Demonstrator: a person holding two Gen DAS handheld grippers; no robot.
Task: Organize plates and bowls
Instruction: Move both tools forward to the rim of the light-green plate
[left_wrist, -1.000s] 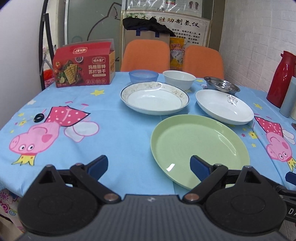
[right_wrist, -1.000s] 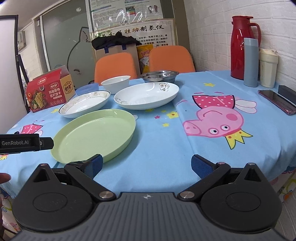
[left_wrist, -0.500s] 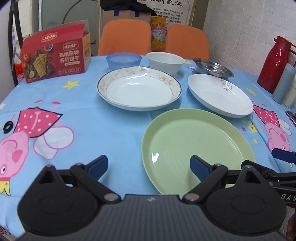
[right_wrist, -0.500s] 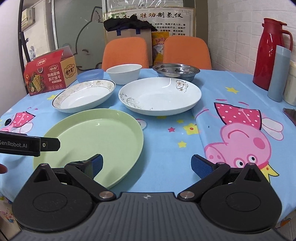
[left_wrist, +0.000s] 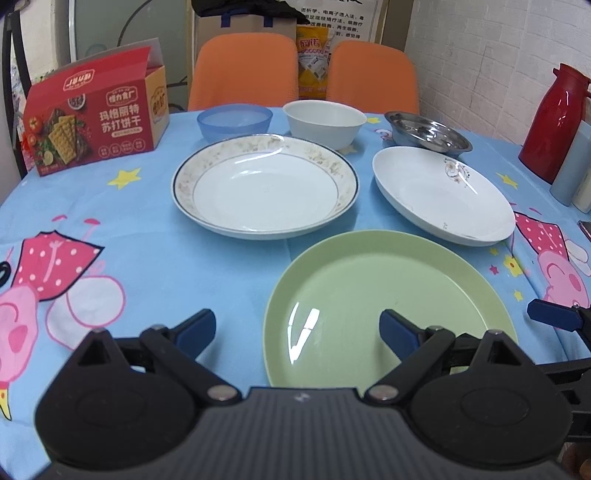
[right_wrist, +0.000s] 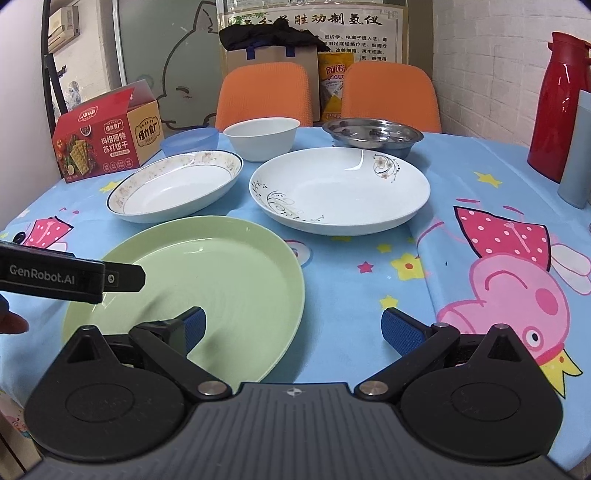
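Observation:
A green plate (left_wrist: 388, 306) (right_wrist: 199, 280) lies nearest on the blue cartoon tablecloth. Behind it sit a gold-rimmed white plate (left_wrist: 264, 190) (right_wrist: 173, 192) and a white plate with a flower print (left_wrist: 439, 194) (right_wrist: 340, 190). Along the back stand a blue bowl (left_wrist: 234, 122) (right_wrist: 190, 141), a white bowl (left_wrist: 325, 122) (right_wrist: 261, 138) and a steel dish (left_wrist: 428, 136) (right_wrist: 372, 136). My left gripper (left_wrist: 297, 332) hangs open over the green plate's left edge. My right gripper (right_wrist: 291, 326) is open over that plate's right edge, holding nothing.
A red cracker box (left_wrist: 92, 118) (right_wrist: 105, 142) stands at the back left. A red thermos (left_wrist: 554, 122) (right_wrist: 559, 103) and a grey-blue flask (right_wrist: 576, 147) stand at the right by the brick wall. Two orange chairs (left_wrist: 243, 70) (right_wrist: 388, 96) stand behind the table.
Both grippers have moved forward over the table and a little downward, so the plates loom larger. Both stay open, and no dish has shifted.

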